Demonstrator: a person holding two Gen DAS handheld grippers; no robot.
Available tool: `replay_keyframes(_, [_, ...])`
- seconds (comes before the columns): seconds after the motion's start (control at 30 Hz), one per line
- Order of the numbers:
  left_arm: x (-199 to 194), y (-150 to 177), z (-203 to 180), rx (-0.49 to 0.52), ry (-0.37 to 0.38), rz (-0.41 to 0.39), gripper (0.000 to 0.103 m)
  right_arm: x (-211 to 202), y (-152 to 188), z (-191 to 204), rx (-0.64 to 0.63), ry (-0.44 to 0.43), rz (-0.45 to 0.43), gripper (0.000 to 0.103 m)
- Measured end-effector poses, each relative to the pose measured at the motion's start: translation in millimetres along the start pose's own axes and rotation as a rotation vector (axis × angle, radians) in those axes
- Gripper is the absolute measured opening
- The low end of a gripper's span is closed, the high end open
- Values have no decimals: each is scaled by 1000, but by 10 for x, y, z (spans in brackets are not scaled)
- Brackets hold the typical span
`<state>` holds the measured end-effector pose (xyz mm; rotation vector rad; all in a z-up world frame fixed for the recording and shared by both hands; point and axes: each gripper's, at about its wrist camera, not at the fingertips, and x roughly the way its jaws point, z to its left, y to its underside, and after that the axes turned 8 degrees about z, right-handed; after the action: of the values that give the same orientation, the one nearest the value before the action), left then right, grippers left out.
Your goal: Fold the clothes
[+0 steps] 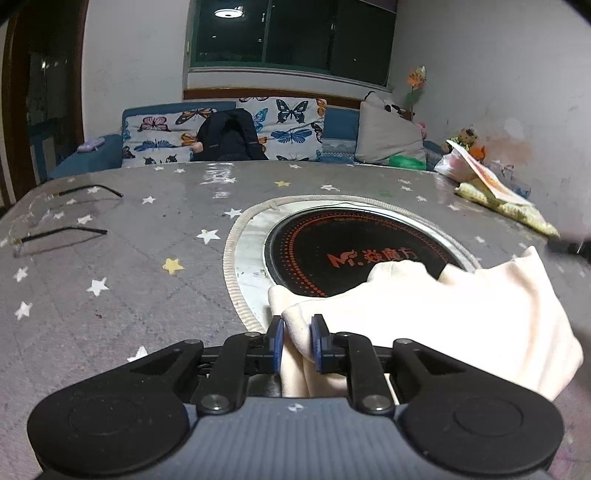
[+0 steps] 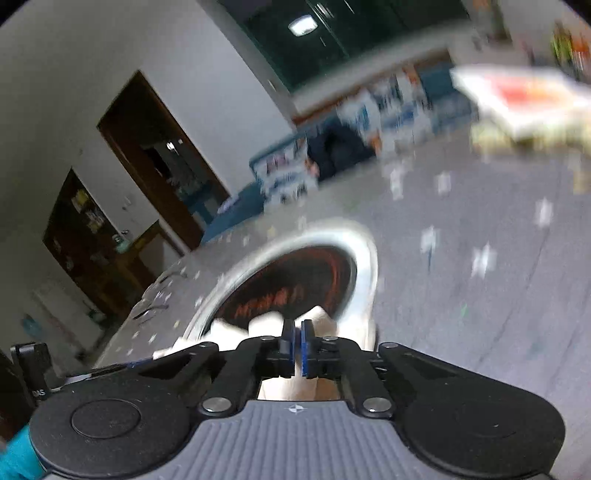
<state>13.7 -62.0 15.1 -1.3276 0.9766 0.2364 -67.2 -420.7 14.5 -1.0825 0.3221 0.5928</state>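
place: home living room | evidence: butterfly-print sofa (image 1: pixel 221 129), cushion (image 1: pixel 388 136), star-print tablecloth (image 1: pixel 110 277), inset cooktop (image 1: pixel 354 251), night window (image 1: pixel 288 33)

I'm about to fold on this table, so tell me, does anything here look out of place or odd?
Yes. The cream garment, pinched by both grippers, drapes over the black induction cooktop set into the table, a poor spot for fabric. A pair of eyeglasses lies open on the star-print tablecloth at the left, within the folding area.

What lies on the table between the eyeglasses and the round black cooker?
In the left wrist view, only bare star-printed tablecloth lies between the eyeglasses and the cooker. The cream garment lies on the cooker's other side.
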Motion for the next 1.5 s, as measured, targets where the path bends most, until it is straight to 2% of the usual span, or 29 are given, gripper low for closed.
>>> replay_keyframes(0.13, [11,7,-32,11,-16,-2,18,-6,-25,47,-52,80,11,1])
replay_keyframes(0.2, [-6,12,-47,18,-28,-6,19,7,-32,58,-72,119,23,9])
replay_keyframes(0.3, [-44,5,-53,32,-54,-12,27,3,50,-42,-25,102,50,12])
replay_keyframes(0.4, [-147,-41,-51,37,-81,-41,27,-40,147,-88,-22,101,85,16])
replay_keyframes(0.47, [-257,-94,-57,30,-98,-78,29,-95,195,-94,-27,78,102,31])
replay_keyframes(0.57, [-398,-192,-149,42,-88,-124,29,-178,267,-104,-34,43,127,31])
replay_keyframes(0.6, [-438,-237,-216,58,-71,-135,29,-206,291,-108,-37,32,136,31])
replay_keyframes(0.7, [-494,-366,-498,139,53,-148,32,-289,362,-118,-44,-3,161,34])
replay_keyframes(0.87, [-327,-574,-1222,327,254,-115,34,-335,455,-102,-62,-50,192,40])
replay_keyframes(0.97, [-155,-620,-1642,447,295,-86,35,-313,497,-75,-76,-73,204,43])
replay_keyframes(1.07, [24,-636,-1956,517,330,-44,40,-290,539,-48,-90,-95,216,44])
replay_keyframes(1.2, [292,-587,-2234,594,307,17,41,-271,583,-47,-99,-121,220,44])
replay_keyframes(1.3, [498,-519,-2344,628,254,69,37,-284,602,-79,-92,-131,213,44])
replay_keyframes(1.33, [536,-514,-2334,619,256,81,32,-289,607,-95,-87,-134,210,44])
replay_keyframes(1.37, [566,-511,-2322,610,257,90,19,-295,611,-109,-83,-138,206,44])
replay_keyframes(1.4, [583,-510,-2306,600,258,96,10,-301,615,-124,-79,-141,203,44])
replay_keyframes(1.5, [591,-555,-2200,546,268,99,5,-299,608,-151,-69,-154,196,44])
